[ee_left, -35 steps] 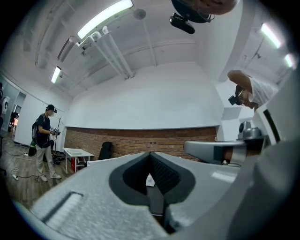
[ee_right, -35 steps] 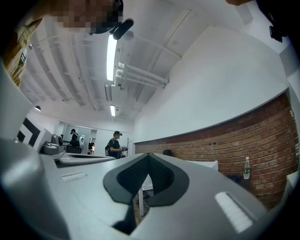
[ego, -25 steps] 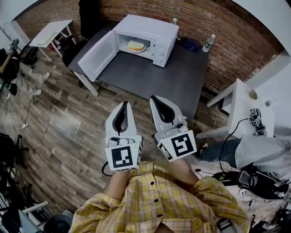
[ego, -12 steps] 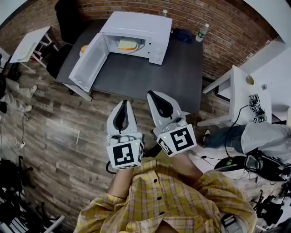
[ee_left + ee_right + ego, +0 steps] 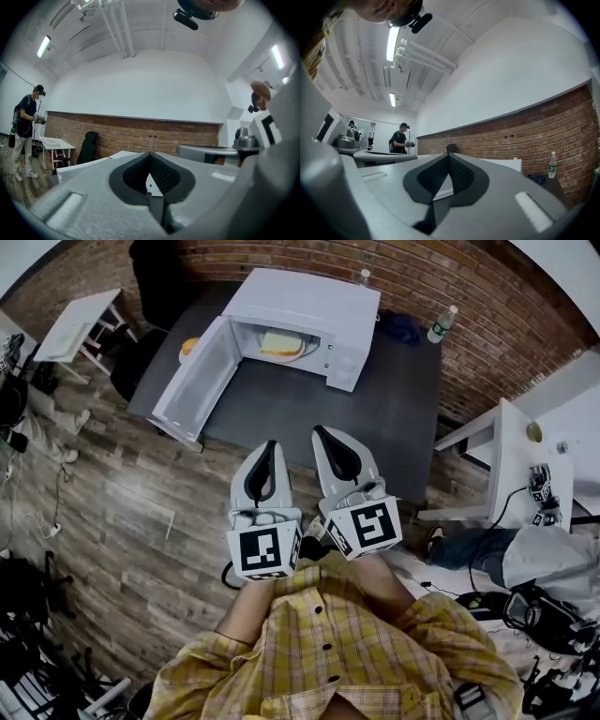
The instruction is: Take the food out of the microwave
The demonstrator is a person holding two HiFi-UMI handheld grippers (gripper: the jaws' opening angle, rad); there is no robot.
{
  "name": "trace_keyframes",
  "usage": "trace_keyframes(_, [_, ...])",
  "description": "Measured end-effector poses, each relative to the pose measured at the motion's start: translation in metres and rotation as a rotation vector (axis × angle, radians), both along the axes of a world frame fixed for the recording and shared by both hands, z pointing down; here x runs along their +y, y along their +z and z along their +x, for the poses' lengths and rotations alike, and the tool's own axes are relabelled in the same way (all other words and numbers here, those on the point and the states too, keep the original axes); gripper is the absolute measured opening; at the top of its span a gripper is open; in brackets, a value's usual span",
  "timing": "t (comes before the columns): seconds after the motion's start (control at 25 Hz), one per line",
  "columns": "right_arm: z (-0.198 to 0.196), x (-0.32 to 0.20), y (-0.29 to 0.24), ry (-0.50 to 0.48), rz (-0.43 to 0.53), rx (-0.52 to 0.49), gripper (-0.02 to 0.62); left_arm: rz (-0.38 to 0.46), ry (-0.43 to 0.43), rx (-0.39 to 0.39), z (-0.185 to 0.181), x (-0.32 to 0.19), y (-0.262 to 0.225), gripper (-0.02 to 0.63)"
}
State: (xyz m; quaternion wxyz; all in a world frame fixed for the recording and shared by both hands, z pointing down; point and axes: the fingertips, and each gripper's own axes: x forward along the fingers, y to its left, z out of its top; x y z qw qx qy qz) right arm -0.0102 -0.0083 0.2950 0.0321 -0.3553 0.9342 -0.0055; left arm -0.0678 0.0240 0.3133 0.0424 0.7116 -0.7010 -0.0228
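The white microwave (image 5: 305,307) stands at the back of a dark table (image 5: 375,418), its door (image 5: 192,381) swung wide open to the left. Inside lies the food (image 5: 277,343), a pale yellow piece on a plate. My left gripper (image 5: 270,445) is shut and empty, its tip over the floor just short of the table's front edge. Beside it my right gripper (image 5: 322,431) is shut and empty too, its tip over the table's front edge. Both point level toward the microwave. The left gripper (image 5: 150,154) and the right gripper (image 5: 449,155) each show their own jaws closed together.
An orange thing (image 5: 189,346) lies behind the open door. A blue cloth (image 5: 403,327) and two water bottles (image 5: 436,324) sit near the brick wall. White side tables (image 5: 80,320) stand left and right (image 5: 520,460). A person (image 5: 27,126) stands at far left.
Both grippers have moved forward together toward the table and the open microwave; the right tip now overlaps the table's front edge. Both stayed shut.
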Motion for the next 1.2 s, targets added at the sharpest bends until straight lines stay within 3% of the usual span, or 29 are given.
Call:
trace_keyframes(0.4, [-0.013,-0.094,-0.003,-0.012,0.022,-0.01,0.003,-0.002,-0.016,-0.004,-0.014,-0.104,0.0,0.002])
trace_keyframes(0.64, [-0.016,-0.13,0.004,-0.007,0.011,-0.008,0.003,-0.011,-0.028,-0.001,-0.023,-0.14,0.005,0.0])
trace_keyframes(1.2, [-0.049,-0.188,0.034,0.072,-0.066,0.018,0.003,-0.107,0.061,0.06,-0.07,-0.214,0.041,0.002])
